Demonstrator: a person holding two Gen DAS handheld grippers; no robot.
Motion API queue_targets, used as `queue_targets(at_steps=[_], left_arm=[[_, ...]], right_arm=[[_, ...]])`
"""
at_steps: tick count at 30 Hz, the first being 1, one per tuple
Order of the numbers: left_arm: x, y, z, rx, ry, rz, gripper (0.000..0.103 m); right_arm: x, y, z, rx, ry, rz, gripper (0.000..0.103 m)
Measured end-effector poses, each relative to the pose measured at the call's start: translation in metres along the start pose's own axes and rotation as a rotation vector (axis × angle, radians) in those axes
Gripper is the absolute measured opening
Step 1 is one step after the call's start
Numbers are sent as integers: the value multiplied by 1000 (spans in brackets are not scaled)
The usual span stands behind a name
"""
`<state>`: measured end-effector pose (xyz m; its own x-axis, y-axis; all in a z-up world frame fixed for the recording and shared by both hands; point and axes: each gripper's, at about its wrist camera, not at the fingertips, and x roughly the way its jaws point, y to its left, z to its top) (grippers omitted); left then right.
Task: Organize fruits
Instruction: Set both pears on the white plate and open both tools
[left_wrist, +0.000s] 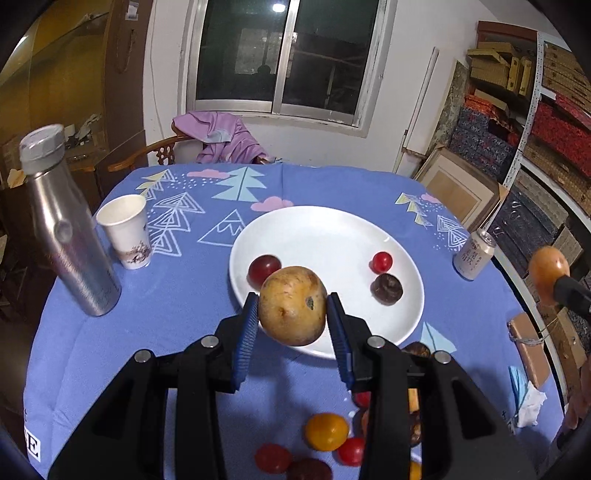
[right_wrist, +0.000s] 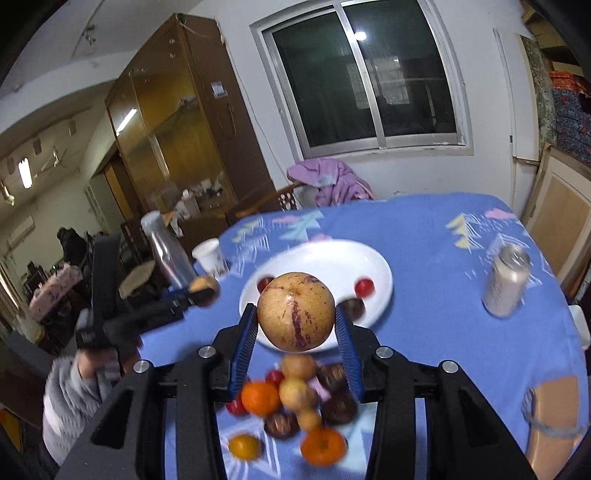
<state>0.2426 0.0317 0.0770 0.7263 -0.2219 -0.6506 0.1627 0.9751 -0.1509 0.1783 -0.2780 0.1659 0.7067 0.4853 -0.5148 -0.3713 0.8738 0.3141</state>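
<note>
Two black two-finger grippers with ribbed blue pads, each holding one fruit above a table draped in a blue cloth (left_wrist: 184, 295) printed with trees and clouds. The left gripper (left_wrist: 291, 310) is clenched on a round tan fruit with a dark spot (left_wrist: 291, 304), held over the six-o'clock rim of the plate. The right gripper (right_wrist: 295, 321) is clenched on a round tan fruit streaked with purple (right_wrist: 295, 312), likewise held above the near rim of the plate; in the left wrist view this gripper appears at three o'clock.

One round white glossy plate (left_wrist: 325, 229) lies at the centre of the table and contains three items: one dark red round fruit (left_wrist: 264, 267) at nine o'clock, one small bright red fruit (left_wrist: 381, 261) at three o'clock, and one dark brown wrinkled fruit (left_wrist: 386, 289) just beside it at four o'clock.

A pile of loose fruit (right_wrist: 295, 402) lies on the cloth at six o'clock of the plate. It is blurred; three orange citrus, several tan and small red fruits, and several dark brown ones can be made out, but an exact count cannot be told.

One brushed-metal bottle with a grey cap (left_wrist: 62, 229) and one white paper cup (left_wrist: 125, 230) stand at nine o'clock of the plate. One pale drink can (left_wrist: 474, 254) stands at three o'clock.
</note>
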Motion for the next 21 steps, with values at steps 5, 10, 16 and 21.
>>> queue_targets(at_steps=[5, 10, 16, 21], left_arm=[[36, -14, 26, -18, 12, -15, 37], [82, -9, 42, -38, 51, 16, 37], [126, 1, 54, -59, 77, 23, 36], [143, 2, 63, -40, 69, 14, 36]], right_arm=[[53, -8, 32, 41, 13, -1, 43], [121, -24, 41, 47, 78, -66, 43], [185, -41, 34, 51, 182, -85, 43], [218, -43, 24, 20, 241, -95, 43]])
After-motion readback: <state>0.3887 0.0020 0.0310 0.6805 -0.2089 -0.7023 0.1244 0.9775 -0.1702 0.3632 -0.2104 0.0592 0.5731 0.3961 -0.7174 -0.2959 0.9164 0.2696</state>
